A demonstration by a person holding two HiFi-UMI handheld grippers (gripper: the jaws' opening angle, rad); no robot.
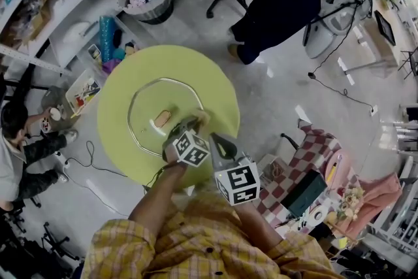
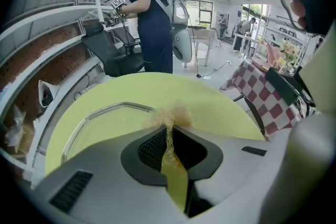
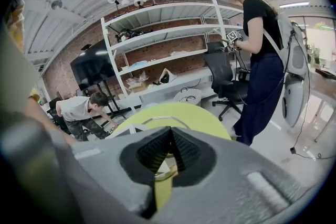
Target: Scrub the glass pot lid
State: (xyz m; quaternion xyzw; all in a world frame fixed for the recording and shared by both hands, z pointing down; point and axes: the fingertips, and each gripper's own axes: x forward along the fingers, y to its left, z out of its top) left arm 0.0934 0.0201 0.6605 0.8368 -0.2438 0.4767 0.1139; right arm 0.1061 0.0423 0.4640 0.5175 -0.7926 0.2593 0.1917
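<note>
The left gripper (image 2: 169, 129) is clamped on a tan fibrous scrub pad (image 2: 170, 114). The pad sits at the near-right rim of the round clear glass pot lid (image 1: 177, 96), which lies flat at the middle of the round yellow-green tabletop (image 1: 219, 93), ahead and to this gripper's left. The right gripper (image 3: 169, 132), jaws together and empty, hangs farther back by the near edge.

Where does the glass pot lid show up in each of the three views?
Head view: the glass pot lid lies flat near the picture's middle.
Left gripper view: left of centre, with its rim running up to the scrubber.
Right gripper view: only a thin arc of rim, at centre.
Shared landmark: the round yellow-green table under it.
</note>
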